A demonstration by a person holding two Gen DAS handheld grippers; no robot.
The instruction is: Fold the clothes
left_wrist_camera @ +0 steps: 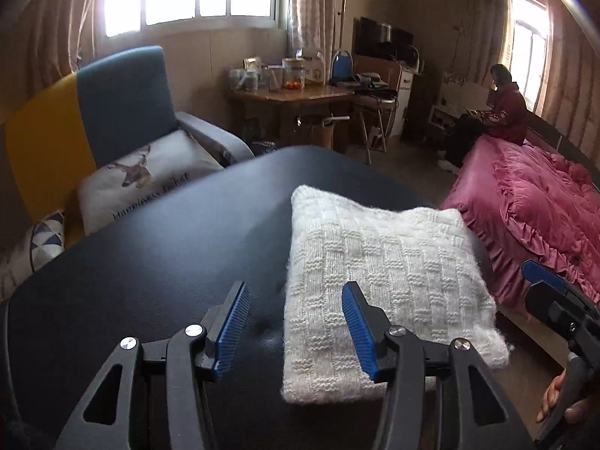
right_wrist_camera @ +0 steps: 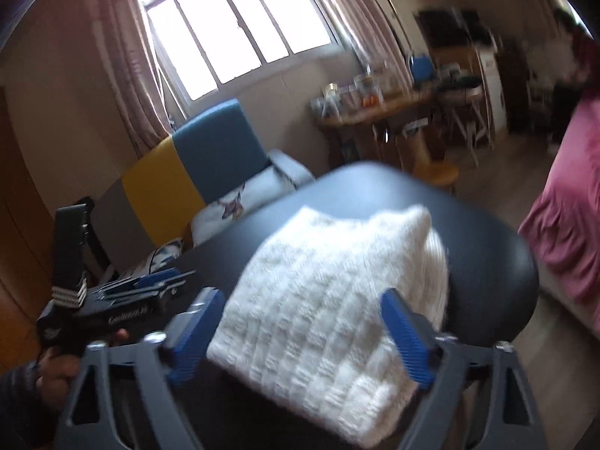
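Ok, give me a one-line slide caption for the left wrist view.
Open left gripper hovers at the near edge of a folded white knitted sweater lying on a black round-cornered table.

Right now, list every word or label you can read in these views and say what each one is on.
"Happiness ticket" (second word uncertain): script printed along the edge of the deer-print cushion on the armchair.
White brand lettering on the side of the left gripper, seen from the right wrist view: too blurred to read.
Nothing readable on the white knit sweater or the dark table.
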